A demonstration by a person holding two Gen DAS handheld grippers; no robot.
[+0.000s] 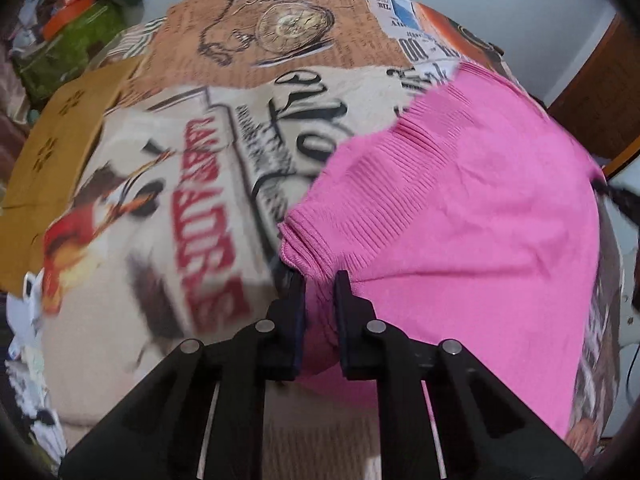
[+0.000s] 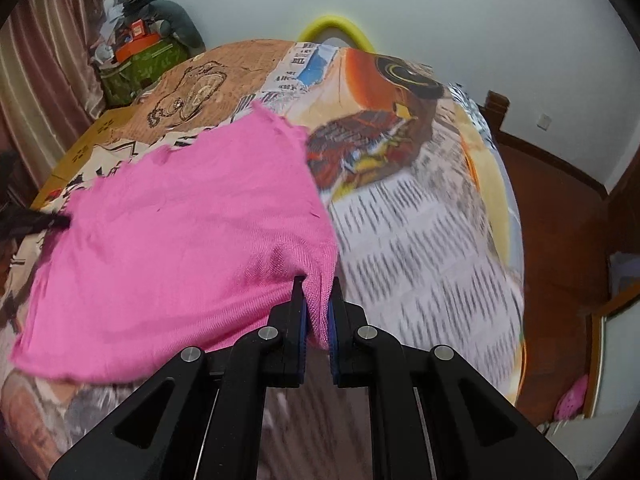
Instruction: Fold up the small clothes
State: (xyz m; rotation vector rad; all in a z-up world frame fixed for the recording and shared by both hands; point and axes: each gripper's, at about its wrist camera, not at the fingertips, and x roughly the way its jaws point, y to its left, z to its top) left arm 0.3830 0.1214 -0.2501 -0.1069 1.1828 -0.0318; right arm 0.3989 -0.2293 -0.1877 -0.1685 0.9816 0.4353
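A pink knit garment lies spread on a bed with a printed newspaper-pattern cover. My left gripper is shut on the garment's ribbed near-left corner. In the right wrist view the same pink garment spreads to the left, and my right gripper is shut on its near-right corner. Both held corners are bunched between the jaws and lifted slightly off the cover.
A brown cardboard sheet lies at the bed's left edge. A cluttered pile with a green bag stands at the far left by a curtain. A yellow hoop shows behind the bed. Wooden floor lies to the right.
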